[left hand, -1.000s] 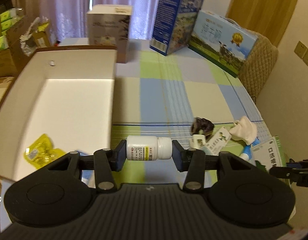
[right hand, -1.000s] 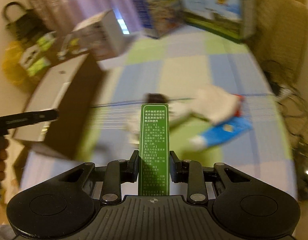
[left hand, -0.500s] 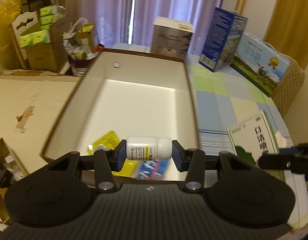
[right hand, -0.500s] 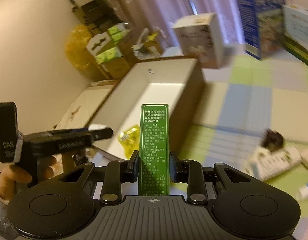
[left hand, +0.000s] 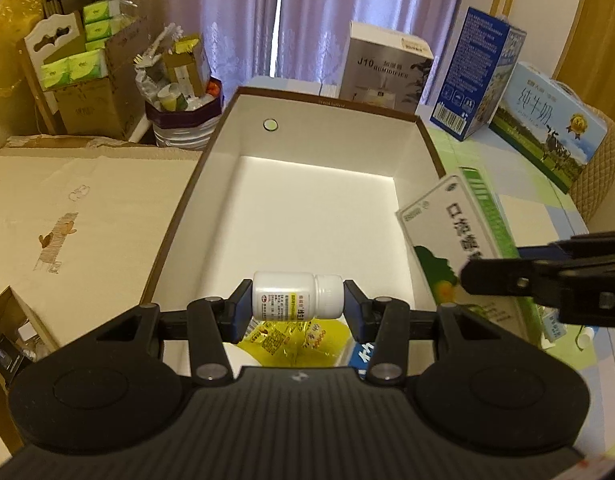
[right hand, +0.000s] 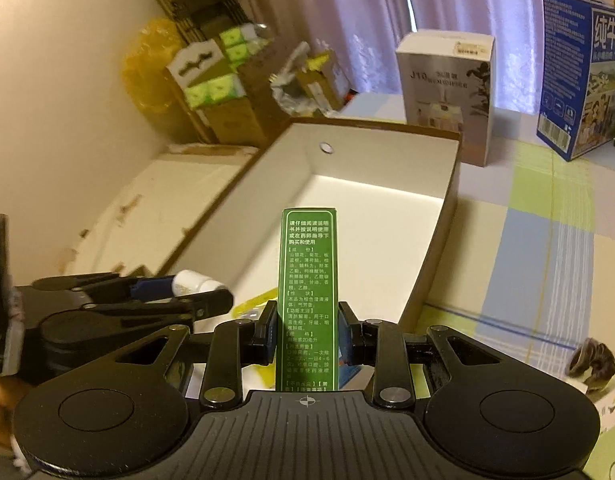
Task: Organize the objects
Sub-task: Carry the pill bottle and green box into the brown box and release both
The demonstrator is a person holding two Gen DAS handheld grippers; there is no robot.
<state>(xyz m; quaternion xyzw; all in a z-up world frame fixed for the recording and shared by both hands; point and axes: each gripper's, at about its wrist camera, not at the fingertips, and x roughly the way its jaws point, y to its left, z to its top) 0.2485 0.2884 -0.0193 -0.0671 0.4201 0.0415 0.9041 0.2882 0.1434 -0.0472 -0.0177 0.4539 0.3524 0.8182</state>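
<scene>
1. My left gripper [left hand: 298, 300] clamps a white pill bottle [left hand: 297, 295] sideways, cap toward my right finger, pads on its base and cap. It hangs over the near end of the open white box [left hand: 307, 216], above a yellow packet [left hand: 291, 340] and a blue-and-white item [left hand: 361, 354] lying on the box floor by the near wall.
2. My right gripper [right hand: 307, 334] is pinched narrow on a green carton [right hand: 309, 292], which stands upright between the pads and rises above the fingertips. It sits at the box's near right corner, over the rim.
3. A second ago the left gripper was over the checked tablecloth [right hand: 547, 216] beside the box, and the right one over the clutter further right; both have swung across to the box, grips unchanged.
4. Both hands tilt steeply down and forward, side by side, with the left gripper just beside the right.
</scene>
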